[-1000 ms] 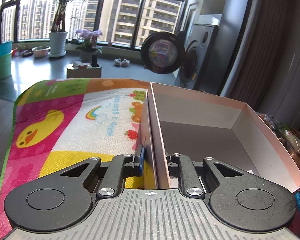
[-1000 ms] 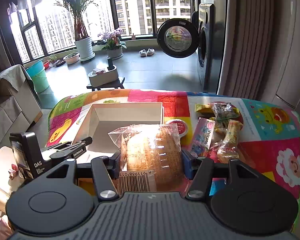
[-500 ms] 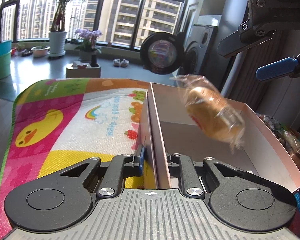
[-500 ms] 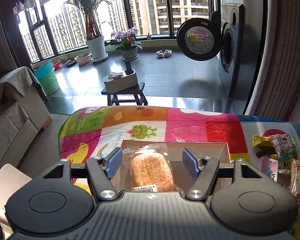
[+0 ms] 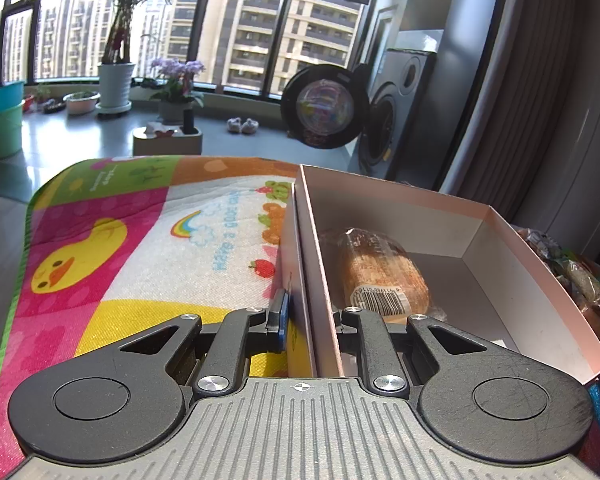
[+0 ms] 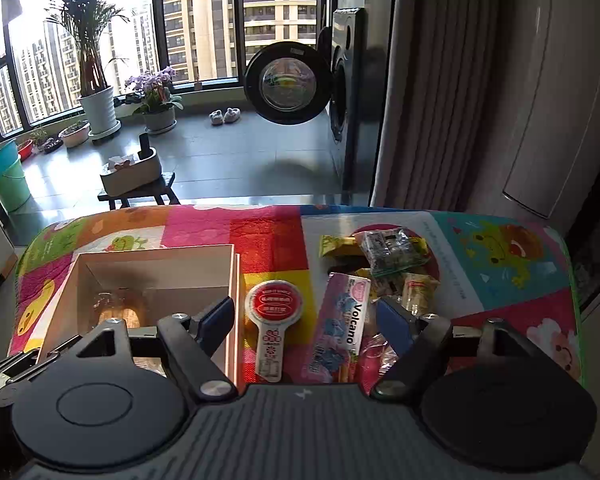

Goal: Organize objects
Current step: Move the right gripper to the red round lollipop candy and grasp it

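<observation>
A pale pink cardboard box (image 5: 540,292) (image 6: 100,258) stands on the colourful mat. My left gripper (image 5: 312,320) is shut on the box's left wall. A wrapped loaf of bread (image 5: 384,276) (image 6: 118,310) lies inside the box on its floor. My right gripper (image 6: 306,320) hangs open above the mat, just right of the box, with nothing between its fingers. Under it lie a red round-headed packet (image 6: 274,308) and a pink "Volcano" packet (image 6: 340,324).
Several more snack packets (image 6: 388,256) are heaped to the right of the box, also visible at the right edge (image 5: 572,272) of the left wrist view. The mat (image 5: 100,248) ends at a green border on the left. A washing machine with its door open (image 6: 288,84) stands beyond.
My right gripper opened and dropped the wrapped bread into the box, then swung right over the snack packets. The left gripper stayed clamped on the box wall.
</observation>
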The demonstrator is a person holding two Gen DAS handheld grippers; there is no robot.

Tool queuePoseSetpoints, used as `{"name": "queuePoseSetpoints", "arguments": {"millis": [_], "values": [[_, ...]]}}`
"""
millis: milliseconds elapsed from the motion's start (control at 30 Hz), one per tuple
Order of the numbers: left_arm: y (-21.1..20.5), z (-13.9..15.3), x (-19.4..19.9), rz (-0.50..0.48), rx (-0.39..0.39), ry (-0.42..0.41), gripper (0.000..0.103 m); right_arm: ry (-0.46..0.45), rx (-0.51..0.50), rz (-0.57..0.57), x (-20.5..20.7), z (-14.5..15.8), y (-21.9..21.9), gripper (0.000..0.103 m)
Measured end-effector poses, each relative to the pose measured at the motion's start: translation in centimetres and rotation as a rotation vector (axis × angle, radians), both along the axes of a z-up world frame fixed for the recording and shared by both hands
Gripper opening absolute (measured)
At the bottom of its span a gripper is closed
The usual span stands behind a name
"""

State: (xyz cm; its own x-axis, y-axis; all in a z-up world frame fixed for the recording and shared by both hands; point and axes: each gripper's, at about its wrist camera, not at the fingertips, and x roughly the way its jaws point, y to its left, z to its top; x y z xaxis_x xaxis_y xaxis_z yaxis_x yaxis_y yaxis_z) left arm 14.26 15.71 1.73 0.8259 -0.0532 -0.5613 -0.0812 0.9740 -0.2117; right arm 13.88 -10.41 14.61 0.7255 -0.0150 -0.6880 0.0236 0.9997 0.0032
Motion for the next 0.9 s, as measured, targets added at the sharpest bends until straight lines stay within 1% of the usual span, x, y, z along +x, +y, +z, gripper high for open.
{"name": "queuePoseSetpoints", "arguments": {"millis": [200,400,533,733,833,900], "values": [[0.0,0.0,0.0,0.0,0.002,0.0,0.018,0.045,0.037,-0.133,-0.6,-2.8,-5.9,0.083],[-0.1,-0.2,0.0,0.001,0.009,0.015,0.017,0.08,0.057,-0.19,-0.8,-5.2,-8.5,0.083],[-0.1,-0.2,0.0,0.001,0.009,0.014,0.017,0.069,0.048,-0.191,-0.7,-5.2,-8.6,0.084],[-0.1,-0.2,0.0,0.001,0.011,0.014,0.017,0.037,0.028,-0.151,-0.1,-4.6,-7.1,0.085],[-0.1,-0.2,0.0,0.002,0.01,0.014,0.017,0.026,0.042,-0.114,1.0,-4.6,-5.5,0.085],[-0.1,-0.2,0.0,0.001,0.01,0.014,0.017,0.027,0.083,-0.072,2.3,-4.8,-4.0,0.085]]}}
